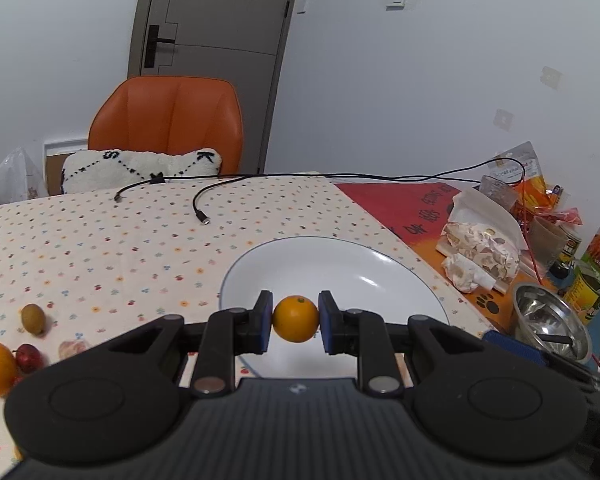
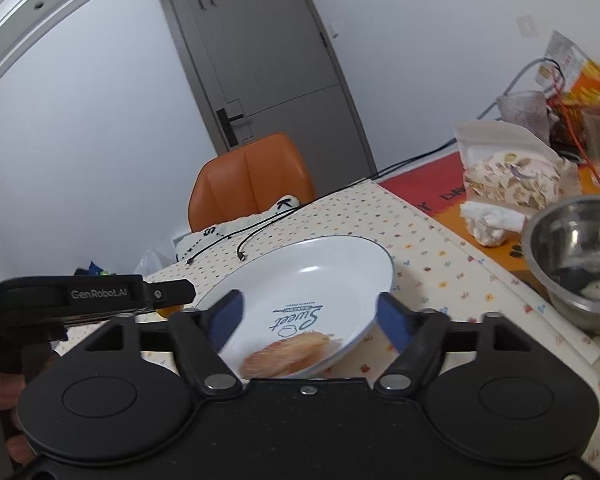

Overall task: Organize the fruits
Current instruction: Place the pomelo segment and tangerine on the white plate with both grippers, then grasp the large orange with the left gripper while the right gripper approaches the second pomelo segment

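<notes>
Your left gripper is clamped on the small orange just above the near rim of the white plate (presumably for dropping it in), while your right gripper hovers there with jaws wide apart, holding nothing.

Black hand-held gripper, blue pads, silver screws.
</notes>
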